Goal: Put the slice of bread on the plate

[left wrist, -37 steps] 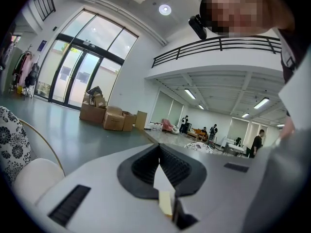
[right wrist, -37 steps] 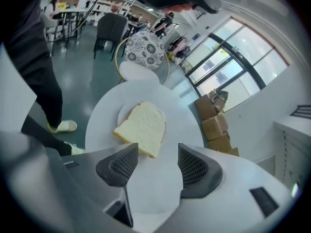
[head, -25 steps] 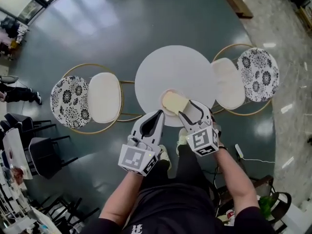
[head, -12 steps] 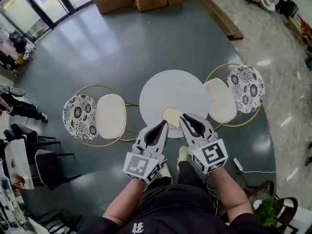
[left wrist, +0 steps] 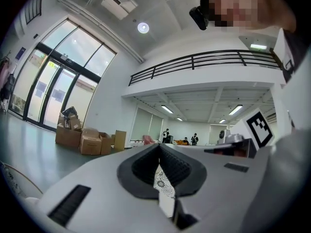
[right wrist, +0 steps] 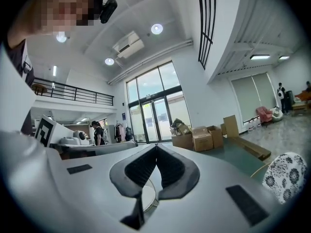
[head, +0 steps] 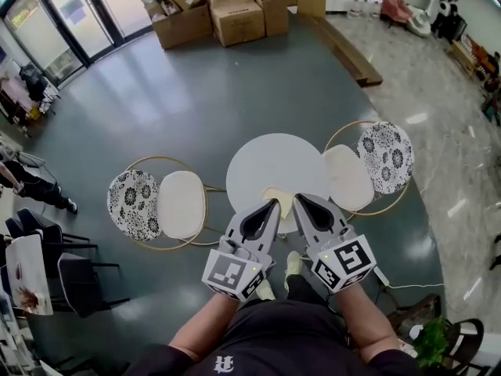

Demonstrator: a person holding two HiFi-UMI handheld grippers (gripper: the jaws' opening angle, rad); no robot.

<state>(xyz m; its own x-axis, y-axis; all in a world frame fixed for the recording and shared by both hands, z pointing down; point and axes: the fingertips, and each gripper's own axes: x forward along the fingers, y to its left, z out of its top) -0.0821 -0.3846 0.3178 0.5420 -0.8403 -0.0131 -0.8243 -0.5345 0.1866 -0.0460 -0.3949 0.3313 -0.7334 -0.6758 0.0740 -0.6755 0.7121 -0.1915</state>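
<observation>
A pale slice of bread (head: 278,197) lies at the near edge of the round white table (head: 275,163), far below both grippers. I cannot tell the plate apart from the tabletop under it. My left gripper (head: 272,204) and right gripper (head: 299,200) are held side by side high above the table's near edge, pointing level. Both are shut with nothing between the jaws. In the left gripper view the left gripper (left wrist: 159,148) has its pads meeting. The right gripper view shows the same for the right gripper (right wrist: 156,148). The grippers' tips hide part of the bread.
A gold-framed chair with a cream seat (head: 181,204) and patterned back (head: 131,205) stands left of the table, and a matching chair (head: 349,177) stands to its right. Cardboard boxes (head: 235,10) and a long plank (head: 338,47) lie far off on the grey floor.
Both grippers have risen well above the table. The right gripper, open beside the bread a second ago, has shut empty. The bread stayed on the table.
</observation>
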